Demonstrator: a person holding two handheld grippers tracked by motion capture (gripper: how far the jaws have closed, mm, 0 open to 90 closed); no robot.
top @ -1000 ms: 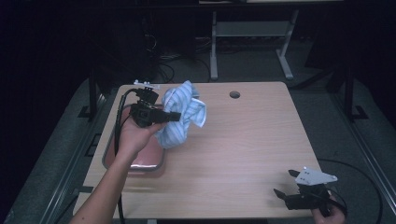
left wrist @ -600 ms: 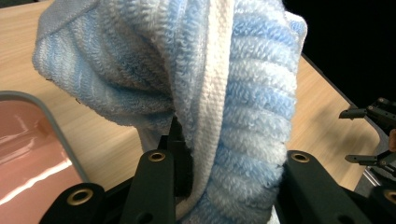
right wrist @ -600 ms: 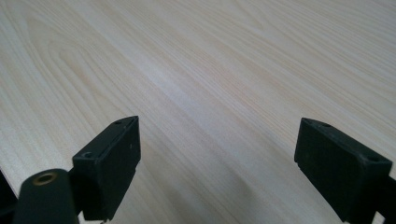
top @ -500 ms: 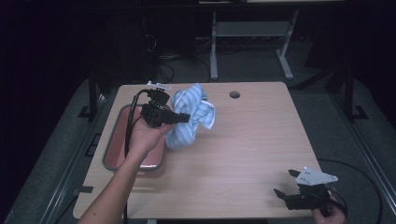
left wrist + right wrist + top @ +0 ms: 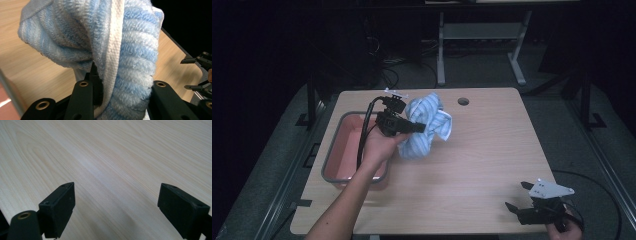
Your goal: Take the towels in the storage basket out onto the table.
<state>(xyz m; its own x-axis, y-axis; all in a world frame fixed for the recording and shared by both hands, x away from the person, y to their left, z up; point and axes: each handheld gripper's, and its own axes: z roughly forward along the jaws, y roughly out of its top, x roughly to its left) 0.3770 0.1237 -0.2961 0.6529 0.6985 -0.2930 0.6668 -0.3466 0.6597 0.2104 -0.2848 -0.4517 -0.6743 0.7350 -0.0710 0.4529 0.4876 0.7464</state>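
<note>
A blue-and-white striped towel hangs bunched above the wooden table, just right of the pink tub. My left gripper is shut on the towel; in the left gripper view its terry folds drape between the black jaws. Near the table's front right corner, my right gripper stands open, low over bare wood. The right gripper view has the two black pads wide apart with only tabletop between them.
A pink tub with a grey rim sits at the table's left side, under the person's forearm. A round cable hole lies at the back of the table. Dark floor and a desk frame lie beyond.
My left gripper has carried the towel rightward, away from the pink tub and over the bare wood. The right gripper has stayed where it was.
</note>
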